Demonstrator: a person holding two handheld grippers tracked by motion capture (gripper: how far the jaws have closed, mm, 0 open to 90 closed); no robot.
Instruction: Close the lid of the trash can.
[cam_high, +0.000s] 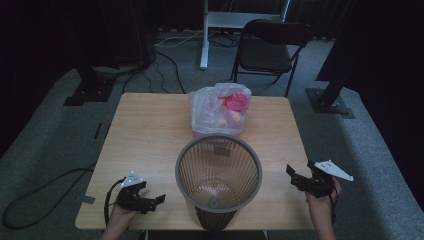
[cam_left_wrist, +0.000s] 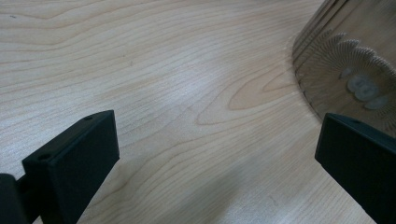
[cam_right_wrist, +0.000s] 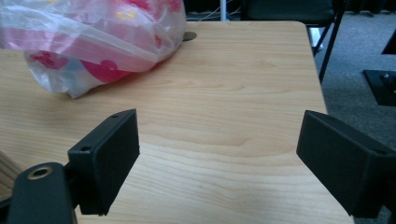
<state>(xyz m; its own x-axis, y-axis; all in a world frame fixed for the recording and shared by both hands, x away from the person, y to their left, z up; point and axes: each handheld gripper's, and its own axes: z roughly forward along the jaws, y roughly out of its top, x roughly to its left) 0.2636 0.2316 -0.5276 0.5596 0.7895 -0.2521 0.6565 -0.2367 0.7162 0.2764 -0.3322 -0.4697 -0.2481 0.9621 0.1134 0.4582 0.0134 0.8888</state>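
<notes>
A translucent ribbed wastebasket (cam_high: 218, 182) stood upright at the middle of the tabletop's (cam_high: 145, 135) near edge. Just behind it, toward the far edge, lay a clear plastic bag (cam_high: 220, 111) with pink and yellow contents. The left gripper (cam_high: 152, 201) hovered over the near left corner, jaws spread wide and empty, aimed toward the basket's base (cam_left_wrist: 348, 79). The right gripper (cam_high: 295, 176) sat at the near right edge, its jaws likewise wide apart and holding nothing, facing the bag (cam_right_wrist: 88, 42). A folding chair (cam_high: 270, 47) stood beyond the table.
</notes>
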